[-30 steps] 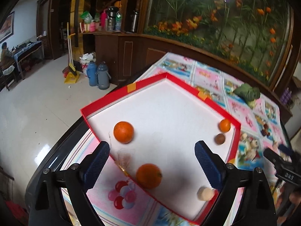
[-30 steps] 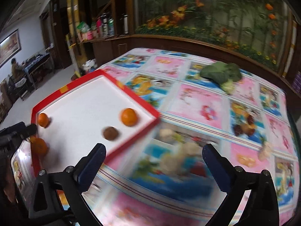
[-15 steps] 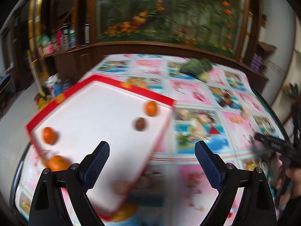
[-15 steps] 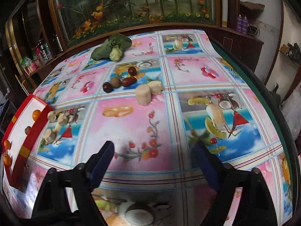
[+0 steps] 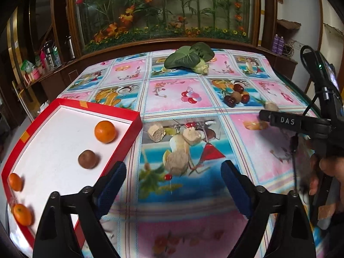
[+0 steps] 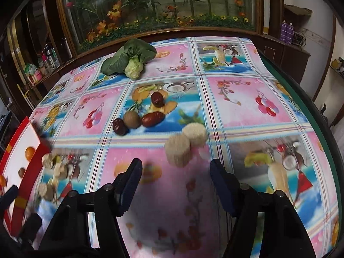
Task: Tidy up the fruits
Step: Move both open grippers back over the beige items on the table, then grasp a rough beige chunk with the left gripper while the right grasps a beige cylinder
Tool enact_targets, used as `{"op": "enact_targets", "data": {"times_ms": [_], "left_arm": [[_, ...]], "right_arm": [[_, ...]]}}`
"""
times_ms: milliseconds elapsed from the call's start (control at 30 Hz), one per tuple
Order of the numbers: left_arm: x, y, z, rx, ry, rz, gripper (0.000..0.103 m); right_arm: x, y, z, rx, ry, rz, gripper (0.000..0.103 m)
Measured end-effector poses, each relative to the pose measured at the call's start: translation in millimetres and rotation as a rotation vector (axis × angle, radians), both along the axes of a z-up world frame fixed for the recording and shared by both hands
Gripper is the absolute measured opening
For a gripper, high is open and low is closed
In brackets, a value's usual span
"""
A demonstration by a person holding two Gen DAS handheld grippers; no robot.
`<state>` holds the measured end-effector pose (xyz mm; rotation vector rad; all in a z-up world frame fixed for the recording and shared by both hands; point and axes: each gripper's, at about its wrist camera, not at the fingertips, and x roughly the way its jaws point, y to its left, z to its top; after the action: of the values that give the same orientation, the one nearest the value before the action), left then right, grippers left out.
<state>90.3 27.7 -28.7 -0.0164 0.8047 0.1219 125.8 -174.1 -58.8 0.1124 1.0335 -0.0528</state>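
Both hand-held grippers, left (image 5: 172,178) and right (image 6: 175,177), are spread, empty. Round glossy oranges (image 5: 105,131) lie in the red-rimmed tray (image 5: 126,144) at nine o'clock; smooth dates (image 6: 152,119) on the patterned tabletop (image 6: 236,99) at twelve.

Tray (image 5: 129,112): red rim, white floor. Oranges (image 5: 105,131): orange. Tablecloth (image 5: 178,95): pink-and-blue fruit-print squares. Dates (image 6: 152,119): dark red.

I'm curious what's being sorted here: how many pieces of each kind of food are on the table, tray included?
Oranges: 3
Brown round fruits: 2
Red dates: 3
Beige chunks: 5
Leafy green: 1
Total: 14
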Motion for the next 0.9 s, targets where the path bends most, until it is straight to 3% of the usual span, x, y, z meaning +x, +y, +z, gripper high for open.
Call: {"op": "enact_targets", "data": {"times_ms": [33, 67, 100, 133, 300, 467, 700, 900], "left_arm": [[5.4, 0.1, -4.6, -0.003, 0.016, 0.002, 0.067], [10.8, 0.2, -11.0, -0.009, 0.047, -0.001, 0.042], [16.7, 1.0, -17.6, -0.023, 0.094, -0.005, 0.035], [19.3, 3.6, -15.6, -0.049, 0.083, -0.001, 0.026], [27.0, 15.8, -17.0, -0.126, 0.075, -0.001, 0.025], [26.7, 20.5, -18.6, -0.153, 0.068, -0.013, 0.025], [10.6, 16.5, -14.0, -0.141, 0.037, -0.034, 0.025], [-0.2, 3.3, -9.8, -0.129, 0.020, -0.083, 0.025]], "right_arm": [[3.1, 0.4, -0.3, -0.002, -0.003, -0.004, 0.044], [4.2, 0.5, -0.9, -0.002, -0.003, -0.004, 0.033], [4.6, -0.5, -1.2, 0.002, -0.002, -0.005, 0.026], [3.9, -2.4, -1.1, 0.016, -0.006, -0.007, 0.026], [3.8, -8.1, -0.7, 0.054, -0.013, -0.016, 0.026], [2.9, -7.1, 0.2, 0.056, -0.015, -0.006, 0.026], [-4.1, 1.3, 3.4, 0.013, -0.012, 0.019, 0.026], [-36.4, 1.6, 23.5, -0.002, -0.030, 0.022, 0.026]]}}
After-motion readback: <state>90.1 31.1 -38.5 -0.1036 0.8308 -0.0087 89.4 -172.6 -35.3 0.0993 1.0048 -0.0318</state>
